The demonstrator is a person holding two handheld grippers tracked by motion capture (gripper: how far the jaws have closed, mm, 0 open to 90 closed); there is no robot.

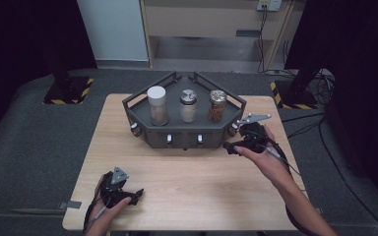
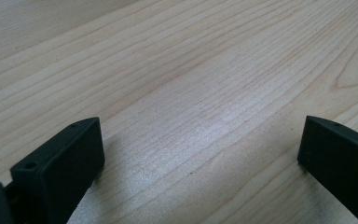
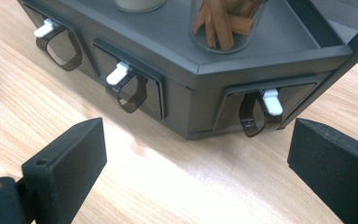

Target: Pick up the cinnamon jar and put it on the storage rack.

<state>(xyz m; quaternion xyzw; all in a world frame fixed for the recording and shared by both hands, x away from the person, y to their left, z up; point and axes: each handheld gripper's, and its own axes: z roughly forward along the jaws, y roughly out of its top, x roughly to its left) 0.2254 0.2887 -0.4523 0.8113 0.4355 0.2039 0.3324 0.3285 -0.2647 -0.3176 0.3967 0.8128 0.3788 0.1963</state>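
Recording lab: black curtains [image 1: 24,44] (hazard-taped stands [image 1: 69,91]).

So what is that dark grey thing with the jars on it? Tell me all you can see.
The grey rack is an angular, matte, plastic-looking stand resting flat on the wooden table, toward its far edge. Thin rails fence its top tray, where three jars stand upright. Drawer-like fronts below carry a white tab and a dark translucent loop each. The open right gripper is close, not touching.
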